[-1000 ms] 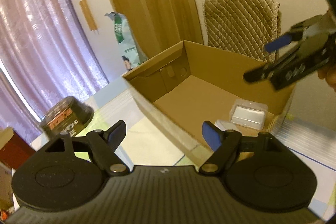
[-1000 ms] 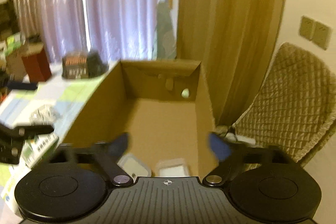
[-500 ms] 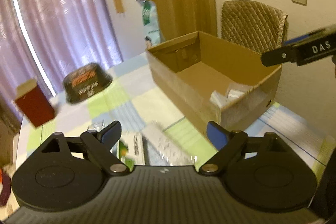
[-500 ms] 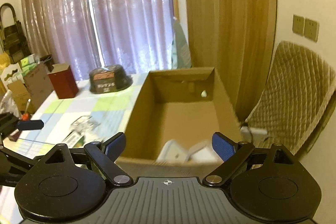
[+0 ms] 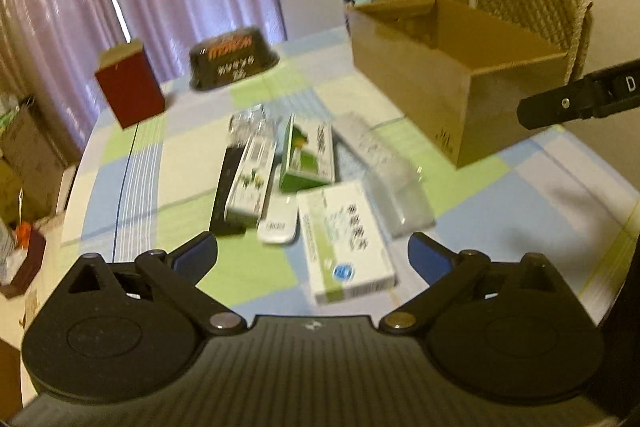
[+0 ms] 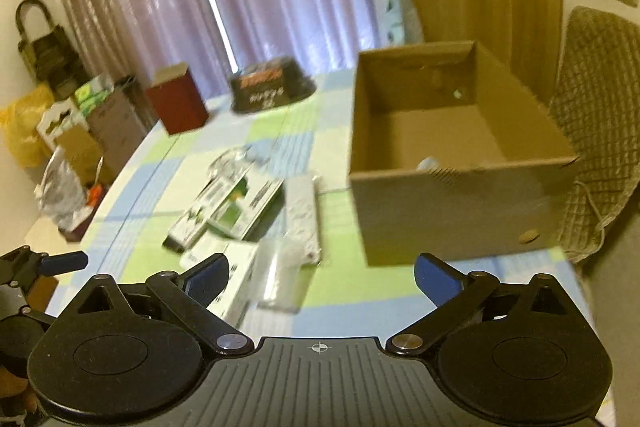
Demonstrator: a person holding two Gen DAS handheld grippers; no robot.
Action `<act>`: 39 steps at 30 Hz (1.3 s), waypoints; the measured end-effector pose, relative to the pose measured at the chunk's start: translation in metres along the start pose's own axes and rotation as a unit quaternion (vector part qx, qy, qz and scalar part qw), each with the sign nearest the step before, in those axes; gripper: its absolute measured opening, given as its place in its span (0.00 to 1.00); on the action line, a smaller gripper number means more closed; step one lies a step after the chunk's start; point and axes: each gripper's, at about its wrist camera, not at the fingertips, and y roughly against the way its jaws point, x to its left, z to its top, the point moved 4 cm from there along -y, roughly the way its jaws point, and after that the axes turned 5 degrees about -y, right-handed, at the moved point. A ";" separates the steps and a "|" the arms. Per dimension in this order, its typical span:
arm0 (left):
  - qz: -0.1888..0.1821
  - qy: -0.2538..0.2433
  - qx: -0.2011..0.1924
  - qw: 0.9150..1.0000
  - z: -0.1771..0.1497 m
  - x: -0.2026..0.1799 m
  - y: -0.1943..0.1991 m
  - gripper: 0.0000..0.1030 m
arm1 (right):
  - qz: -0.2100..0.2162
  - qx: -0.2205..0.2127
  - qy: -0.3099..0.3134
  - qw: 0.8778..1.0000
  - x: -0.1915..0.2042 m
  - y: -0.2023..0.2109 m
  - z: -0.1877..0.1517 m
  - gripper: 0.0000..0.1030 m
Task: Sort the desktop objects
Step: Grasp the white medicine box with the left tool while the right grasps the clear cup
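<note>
Hovering over the table [image 5: 500,195], my left gripper [image 5: 312,253] and right gripper [image 6: 320,275] both gaped wide, holding nothing. Small packs [image 5: 344,239] lay clustered beside the box [image 5: 452,83].

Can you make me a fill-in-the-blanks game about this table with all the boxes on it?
1. The big cardboard box has its top ____.
2. Both the left claw and the right claw are ____ and hold nothing.
3. The dark red box stands next to a black ____ near the curtains.
4. The white and green medicine box lies ____ the cardboard box, on the checked tablecloth.

Missing words: open; open; tub; outside
</note>
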 end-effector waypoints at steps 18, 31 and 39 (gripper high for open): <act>-0.028 0.033 0.045 0.998 -0.025 -0.018 -0.068 0.98 | -0.006 0.032 -0.033 0.999 -0.011 -0.056 -0.034 0.98; -0.048 0.038 0.065 0.996 -0.025 -0.024 -0.106 0.69 | -0.004 0.046 -0.039 0.998 -0.007 -0.079 -0.034 0.98; -0.046 0.059 0.069 0.995 -0.032 -0.015 -0.094 0.66 | 0.007 0.055 -0.021 0.998 0.007 -0.099 -0.035 0.98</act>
